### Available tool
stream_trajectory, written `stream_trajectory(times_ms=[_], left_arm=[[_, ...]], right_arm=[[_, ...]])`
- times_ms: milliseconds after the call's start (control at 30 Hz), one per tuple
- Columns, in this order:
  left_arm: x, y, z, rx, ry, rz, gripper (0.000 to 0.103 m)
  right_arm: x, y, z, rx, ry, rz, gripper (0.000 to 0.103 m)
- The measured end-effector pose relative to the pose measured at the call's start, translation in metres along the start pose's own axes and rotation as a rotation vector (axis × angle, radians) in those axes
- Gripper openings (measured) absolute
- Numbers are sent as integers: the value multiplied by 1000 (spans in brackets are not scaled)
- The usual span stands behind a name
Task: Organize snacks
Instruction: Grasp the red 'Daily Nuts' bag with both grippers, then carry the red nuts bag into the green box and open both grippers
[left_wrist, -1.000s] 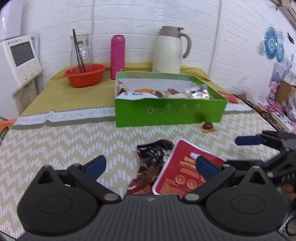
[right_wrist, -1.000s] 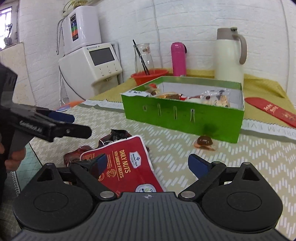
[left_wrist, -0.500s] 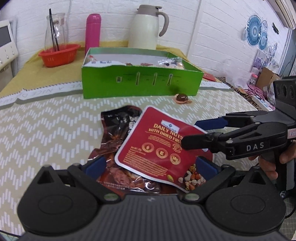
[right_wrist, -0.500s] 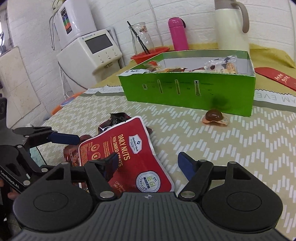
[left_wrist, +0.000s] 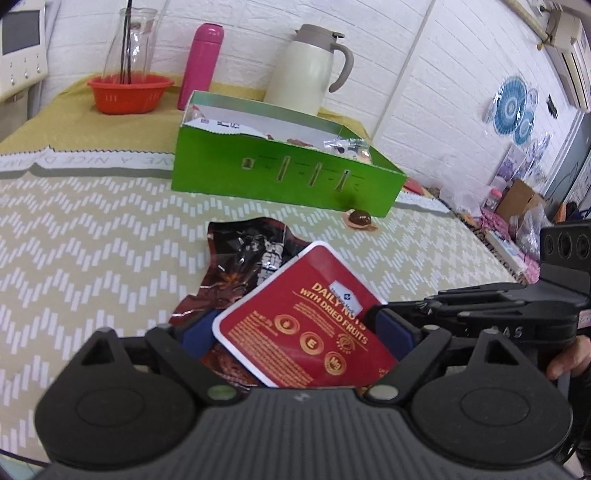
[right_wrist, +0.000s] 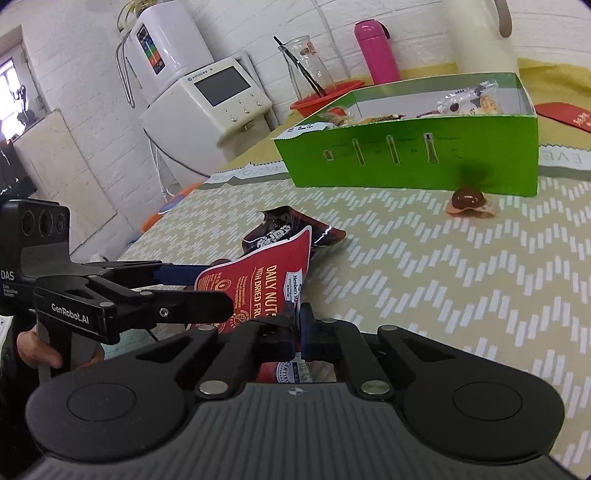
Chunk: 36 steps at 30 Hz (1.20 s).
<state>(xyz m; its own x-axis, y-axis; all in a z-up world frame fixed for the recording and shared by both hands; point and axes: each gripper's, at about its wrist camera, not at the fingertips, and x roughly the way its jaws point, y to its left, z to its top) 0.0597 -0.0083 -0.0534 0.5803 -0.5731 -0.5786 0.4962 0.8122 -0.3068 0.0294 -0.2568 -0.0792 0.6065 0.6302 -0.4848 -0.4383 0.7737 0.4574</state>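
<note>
The right gripper (right_wrist: 293, 334) fills the lower middle of its own view, its two blue pads pressed close together on a thin edge of the pouch (right_wrist: 269, 280). In the left wrist view it reaches in from the right edge, level, with a bare hand (left_wrist: 565, 356) behind it at right. The left gripper (left_wrist: 299, 332) sits at the bottom of its view, pads spread wide. In the right wrist view it enters from the left, fingers pointing right
</note>
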Motion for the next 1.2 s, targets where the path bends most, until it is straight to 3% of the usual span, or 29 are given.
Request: stream_trajectory(times_ms=[67,167,333,933,1200], left_arm=[[-2,-2,-1,12,13,25,64],[-8,0,-2,6,7,46,48],[-20,0,-4,4,-20,10,39],[-33,0,26,14,-96,-21,36],[-22,4,60,37,-118,-38,36]], right_arm=[[-4,2,-2,16,-13,-15,5],[-13,8,-6,12,-34,-23,5],[-20,14,-11,10,-63,-35,5],[-32,21,12,14,-170,-28,5],[-28,11,43,36,-221,-40,5]])
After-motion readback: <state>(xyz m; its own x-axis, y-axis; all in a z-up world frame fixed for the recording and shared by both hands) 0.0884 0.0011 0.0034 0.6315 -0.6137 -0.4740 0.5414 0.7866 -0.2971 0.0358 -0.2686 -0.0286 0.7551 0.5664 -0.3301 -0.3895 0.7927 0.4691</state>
